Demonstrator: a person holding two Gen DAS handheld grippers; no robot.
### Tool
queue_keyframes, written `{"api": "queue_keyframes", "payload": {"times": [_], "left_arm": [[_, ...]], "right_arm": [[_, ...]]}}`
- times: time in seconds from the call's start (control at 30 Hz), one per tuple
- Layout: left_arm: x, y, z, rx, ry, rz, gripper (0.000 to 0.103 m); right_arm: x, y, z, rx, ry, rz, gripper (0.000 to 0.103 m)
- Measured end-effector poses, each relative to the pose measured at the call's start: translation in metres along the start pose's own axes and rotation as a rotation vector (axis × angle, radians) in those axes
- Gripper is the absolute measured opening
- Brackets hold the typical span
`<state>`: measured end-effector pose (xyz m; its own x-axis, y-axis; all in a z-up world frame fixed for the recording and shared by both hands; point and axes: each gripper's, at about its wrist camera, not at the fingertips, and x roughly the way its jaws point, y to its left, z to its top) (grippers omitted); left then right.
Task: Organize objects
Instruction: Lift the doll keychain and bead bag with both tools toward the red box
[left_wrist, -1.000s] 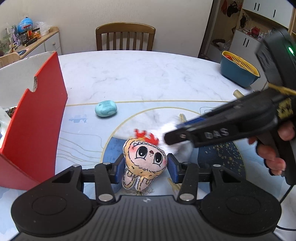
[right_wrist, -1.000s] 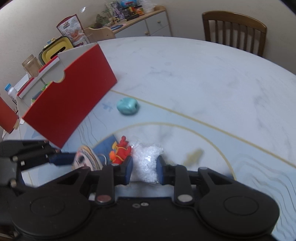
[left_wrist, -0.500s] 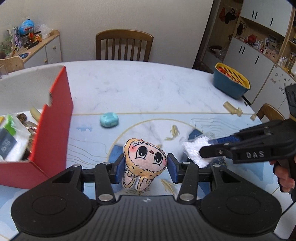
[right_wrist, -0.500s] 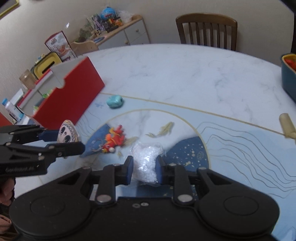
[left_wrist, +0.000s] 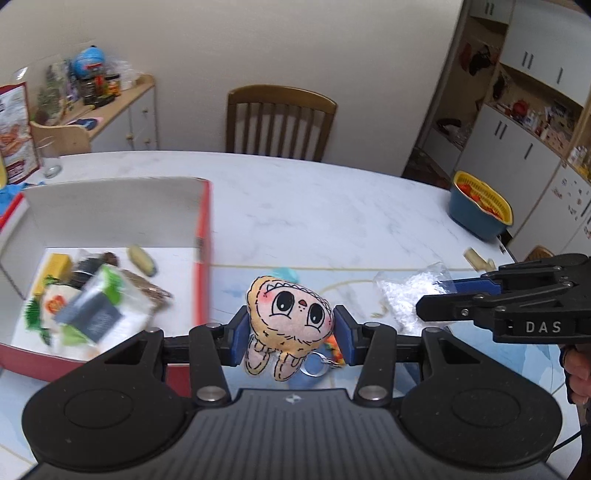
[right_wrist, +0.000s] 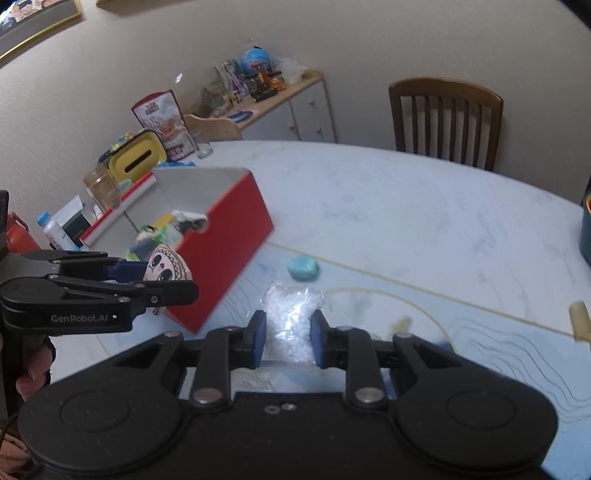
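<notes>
My left gripper (left_wrist: 290, 330) is shut on a yellow plush doll keychain (left_wrist: 290, 317) and holds it above the table, beside the red box (left_wrist: 202, 258). The doll (right_wrist: 166, 269) and left gripper (right_wrist: 173, 286) also show in the right wrist view. My right gripper (right_wrist: 287, 338) is shut on a clear bag of white pellets (right_wrist: 290, 321), held above the table; the bag (left_wrist: 406, 295) also shows in the left wrist view. The red box (right_wrist: 229, 243) holds several packets and small items. A teal lump (right_wrist: 303, 268) lies on the table near the box.
A blue and yellow basket (left_wrist: 480, 210) stands at the table's far right edge. A small beige piece (left_wrist: 478, 257) lies near it. A wooden chair (left_wrist: 280, 122) stands behind the table. Jars and a yellow container (right_wrist: 136, 160) crowd the far left.
Both grippers have lifted with their objects and moved left toward the red box. The box interior has come into the left wrist view.
</notes>
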<state>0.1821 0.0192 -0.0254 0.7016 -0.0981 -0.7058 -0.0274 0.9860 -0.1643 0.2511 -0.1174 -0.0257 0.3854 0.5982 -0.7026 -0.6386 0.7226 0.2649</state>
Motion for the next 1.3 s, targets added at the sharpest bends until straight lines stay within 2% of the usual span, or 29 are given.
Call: {"api": "queue_keyframes", "payload": {"times": [0.33, 0.63, 0.97, 1.3], "left_arm": [[-0.03, 0.075, 0.028, -0.029, -0.039, 0.047, 0.046], [-0.037, 0.14, 0.052, -0.034, -0.026, 0.077, 0.046], [-0.004, 0.187, 0.07, -0.009, 0.012, 0.116, 0.046], [0.047, 0.2, 0.078, 0.036, 0.084, 0.114, 0.046]], "right_arm": [[0.022, 0.067, 0.037, -0.056, -0.045, 0.023, 0.024], [0.054, 0.114, 0.064, -0.055, -0.073, 0.009, 0.024], [0.101, 0.14, 0.087, -0.044, -0.073, -0.047, 0.024], [0.148, 0.14, 0.097, 0.014, -0.036, -0.113, 0.024]]}}
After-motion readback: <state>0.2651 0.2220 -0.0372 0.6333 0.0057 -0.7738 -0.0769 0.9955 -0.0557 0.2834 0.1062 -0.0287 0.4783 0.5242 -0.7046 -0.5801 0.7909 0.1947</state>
